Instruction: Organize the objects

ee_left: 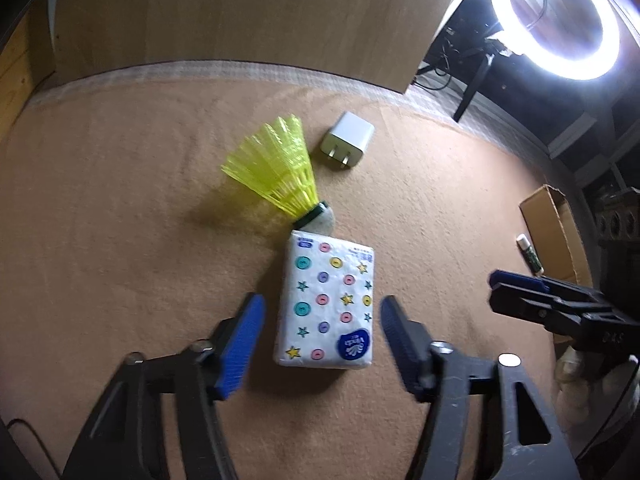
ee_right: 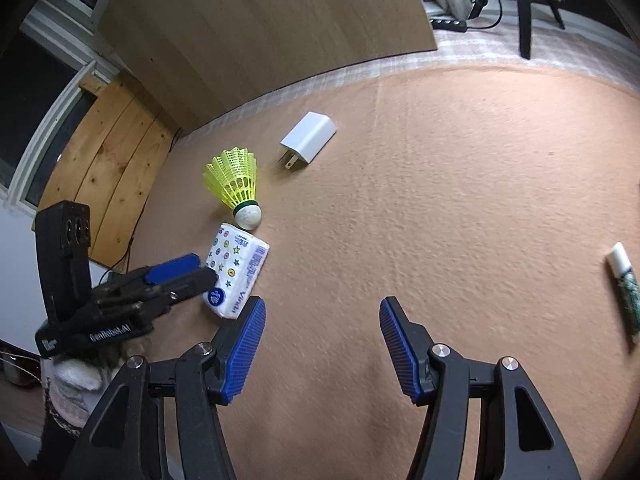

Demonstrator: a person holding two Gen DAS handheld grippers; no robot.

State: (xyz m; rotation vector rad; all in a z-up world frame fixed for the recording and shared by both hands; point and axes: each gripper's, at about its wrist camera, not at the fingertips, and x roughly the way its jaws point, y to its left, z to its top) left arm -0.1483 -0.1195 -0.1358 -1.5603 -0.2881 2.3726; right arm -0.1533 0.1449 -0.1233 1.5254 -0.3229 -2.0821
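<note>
A white tissue pack (ee_left: 326, 300) printed with buttons and stars lies flat on the tan cloth. My left gripper (ee_left: 322, 320) is open, its blue pads on either side of the pack's near half, not touching it. A yellow shuttlecock (ee_left: 276, 168) lies just beyond the pack, its cork tip at the pack's far edge. A white charger plug (ee_left: 347, 140) lies behind that. My right gripper (ee_right: 322, 320) is open and empty over bare cloth, right of the pack (ee_right: 236, 274), shuttlecock (ee_right: 236, 182) and charger (ee_right: 310, 140). The left gripper (ee_right: 188, 274) shows there too.
A white and green lip-balm tube (ee_right: 624, 292) lies at the cloth's right edge; it also shows in the left wrist view (ee_left: 530, 254) beside a cardboard box (ee_left: 554, 232). A wooden board (ee_left: 240, 12) stands behind. A ring light (ee_left: 556, 20) glares at upper right.
</note>
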